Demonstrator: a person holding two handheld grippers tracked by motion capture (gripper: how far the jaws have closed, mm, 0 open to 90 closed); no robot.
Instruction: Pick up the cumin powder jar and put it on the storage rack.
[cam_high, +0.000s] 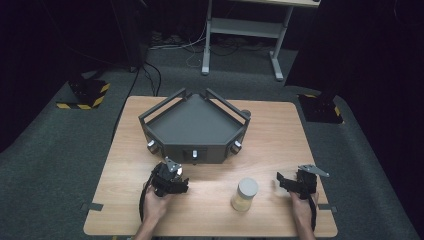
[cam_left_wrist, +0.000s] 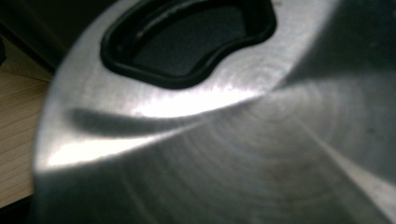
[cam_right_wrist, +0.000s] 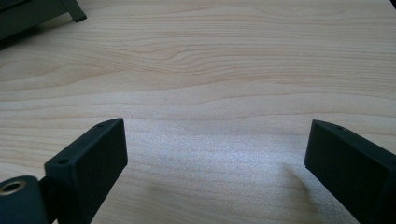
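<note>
My left gripper rests on the wooden table, just in front of the dark grey box. In the left gripper view a brushed metal disc with a black-rimmed kidney-shaped hole sits right against the camera and hides the jaws, so I cannot tell their state. My right gripper lies at the front right and points left. Its two black fingers stand wide apart over bare wood with nothing between them. A small jar with a pale lid and yellowish contents stands between the two grippers, upright and untouched.
The dark grey box is a low angular tray with rails along its back edges and small knobs on its front faces. A corner of it appears in the right gripper view. Dark carpet surrounds the table, and a white desk frame stands behind.
</note>
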